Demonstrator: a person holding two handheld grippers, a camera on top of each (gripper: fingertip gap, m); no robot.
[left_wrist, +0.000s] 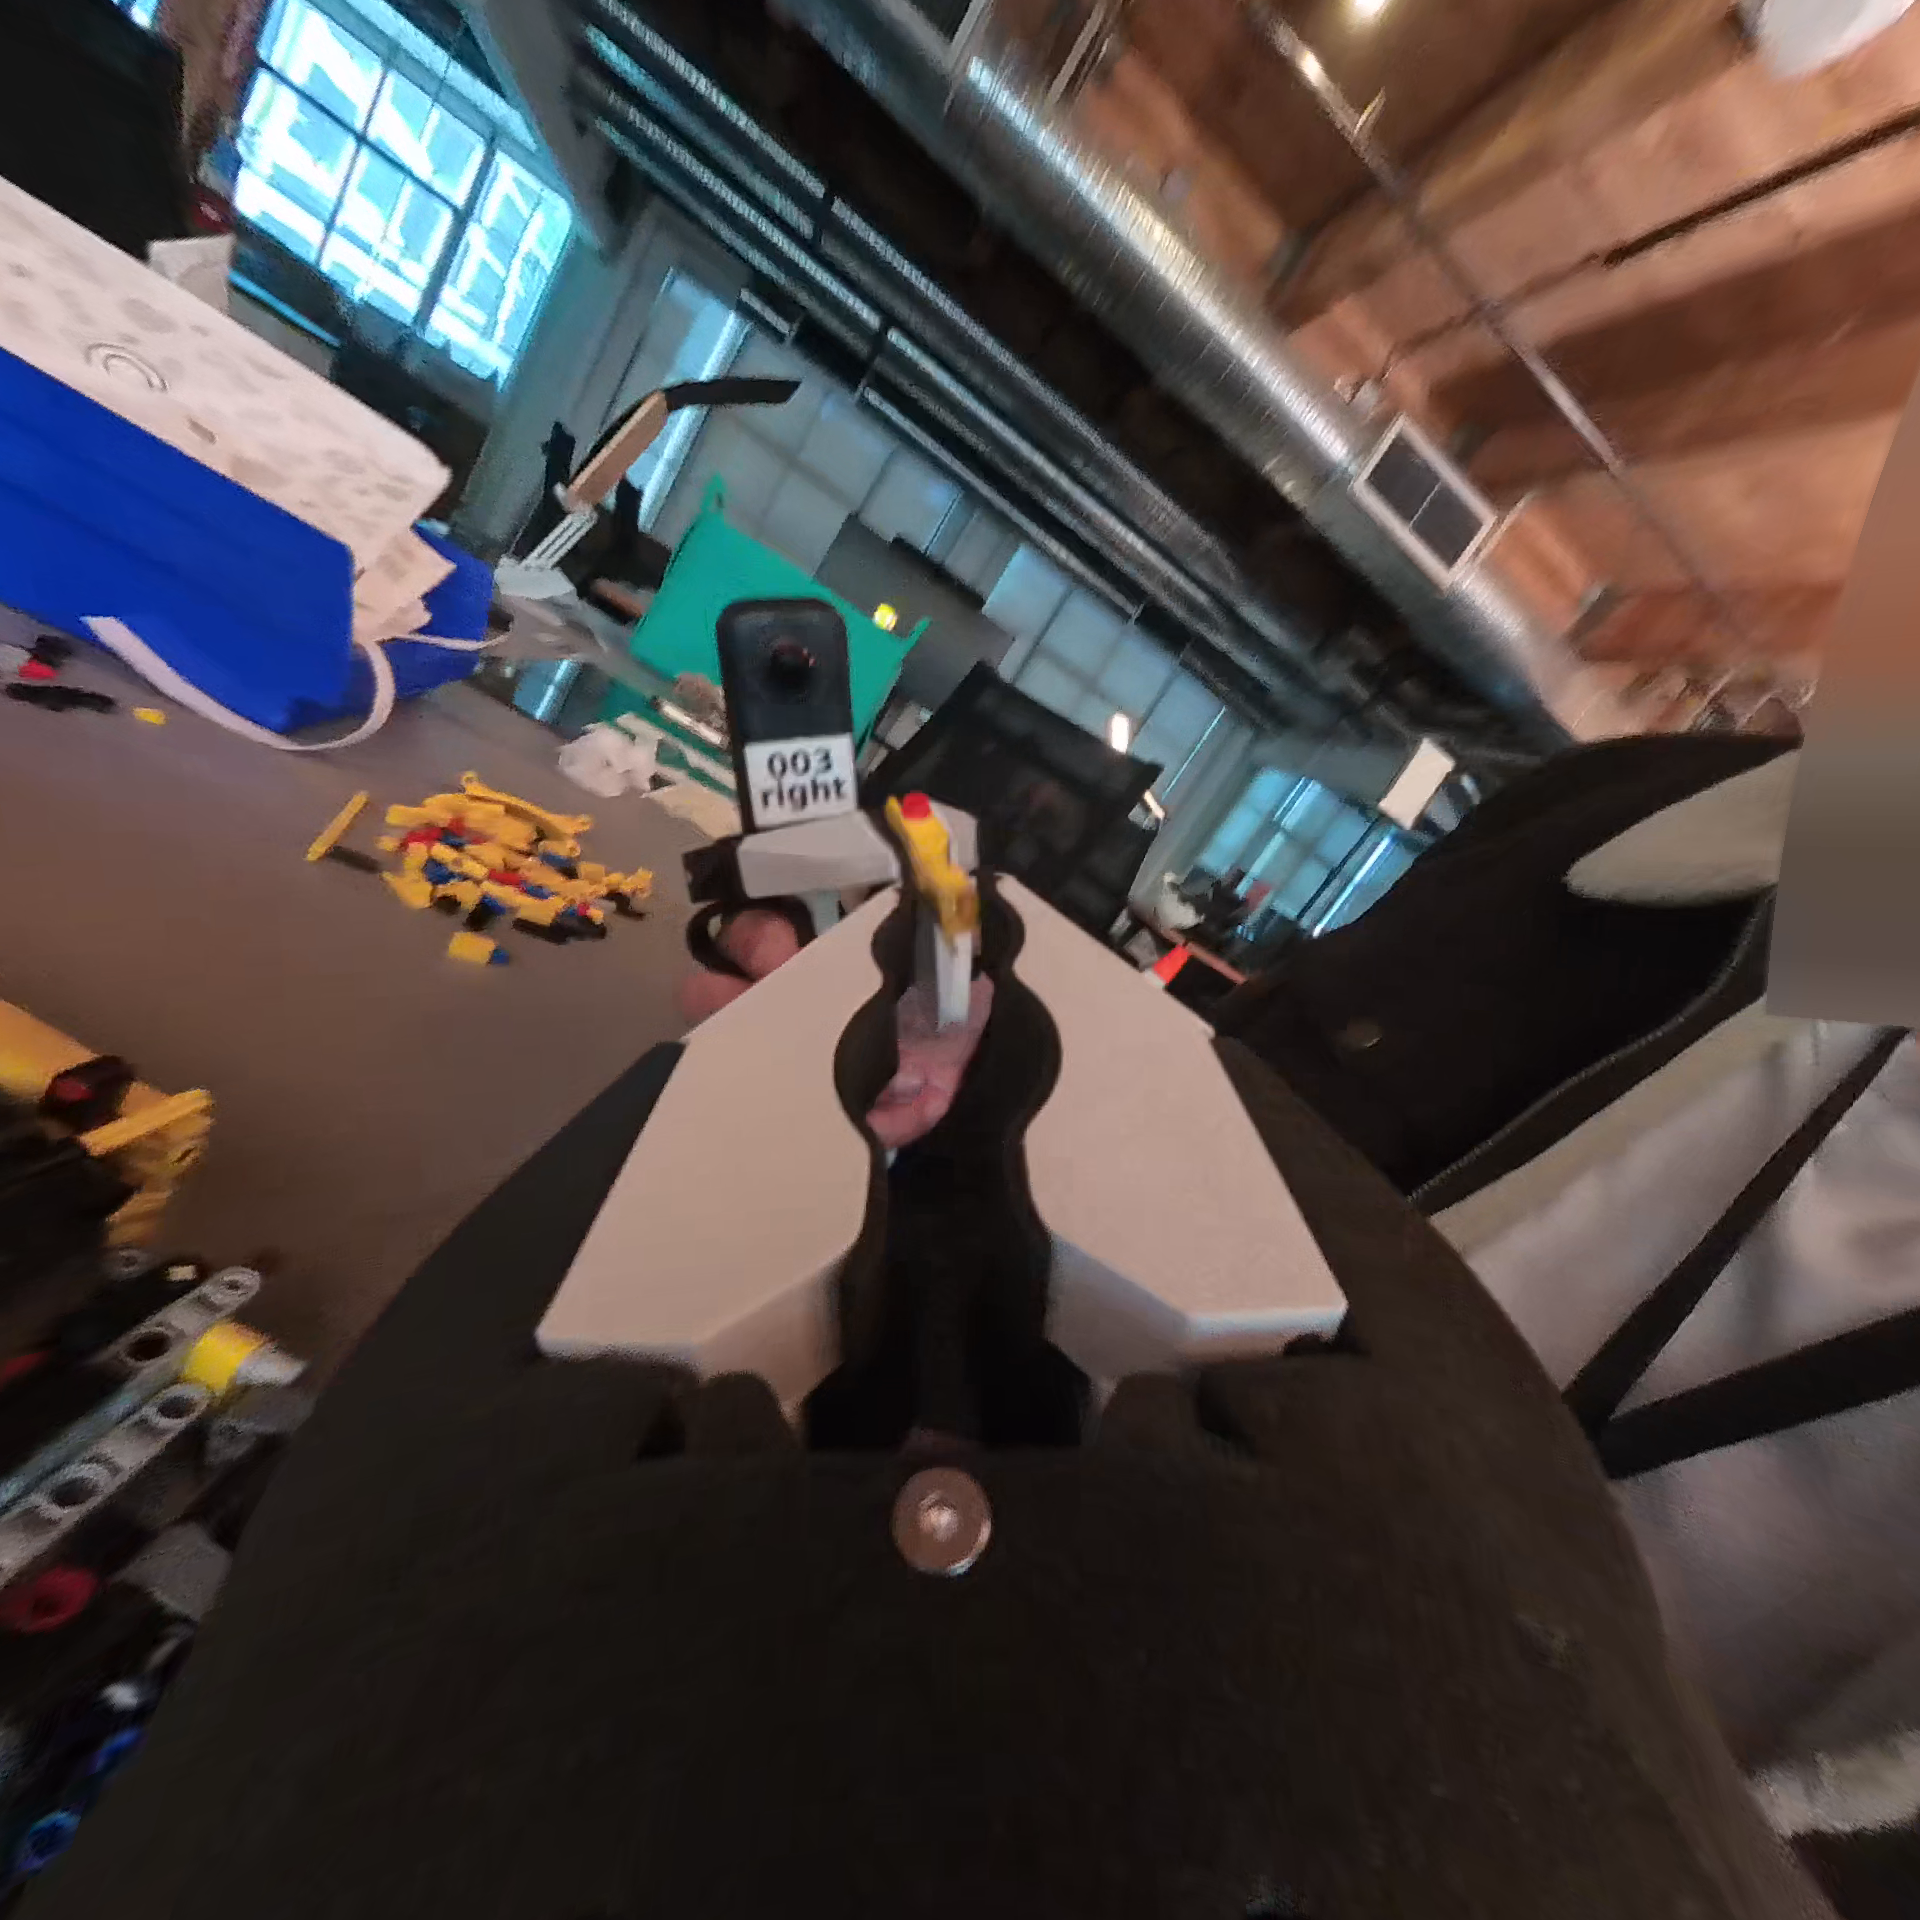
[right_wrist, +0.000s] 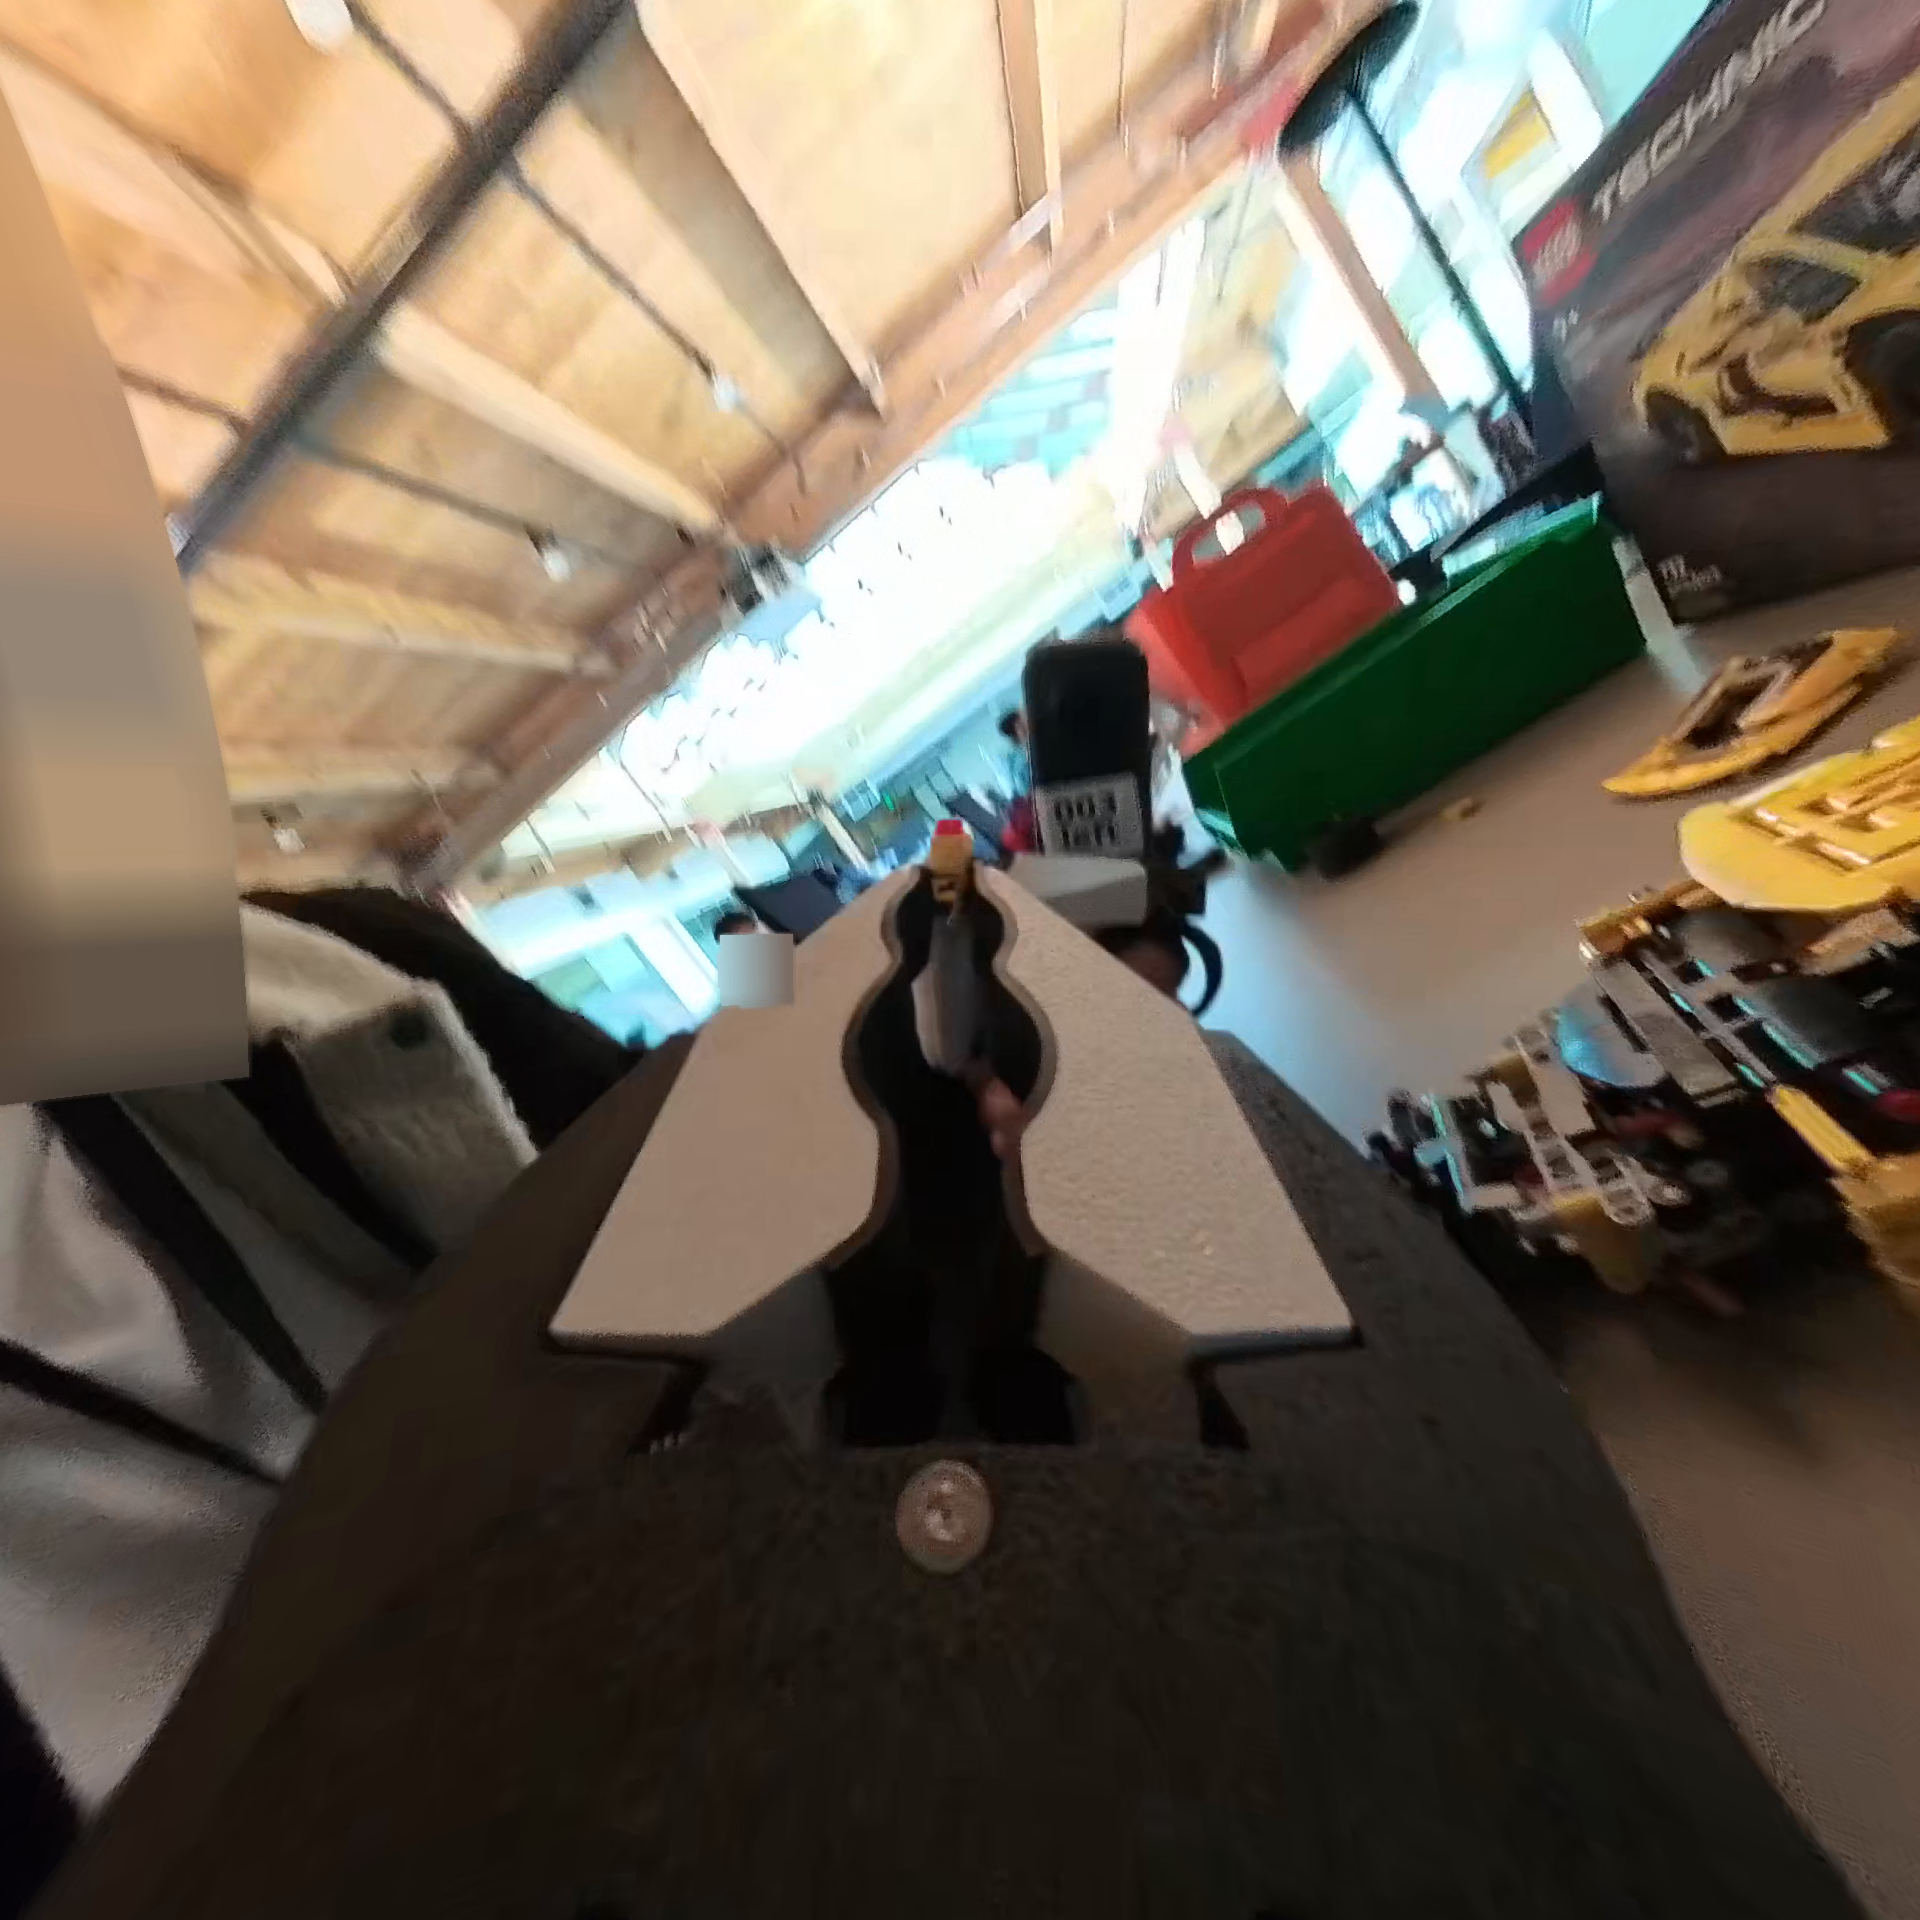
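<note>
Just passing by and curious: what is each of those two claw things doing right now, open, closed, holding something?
Left gripper: shut on the small yellow piece with a red tip.
Right gripper: shut on the same piece.

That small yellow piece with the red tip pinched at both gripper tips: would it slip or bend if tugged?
The yellow piece with the red tip looks like rigid plastic, so probably stiff and light. Each hand-held gripper, left and right, pinches only a narrow part, so it might pivot or slip.
</note>
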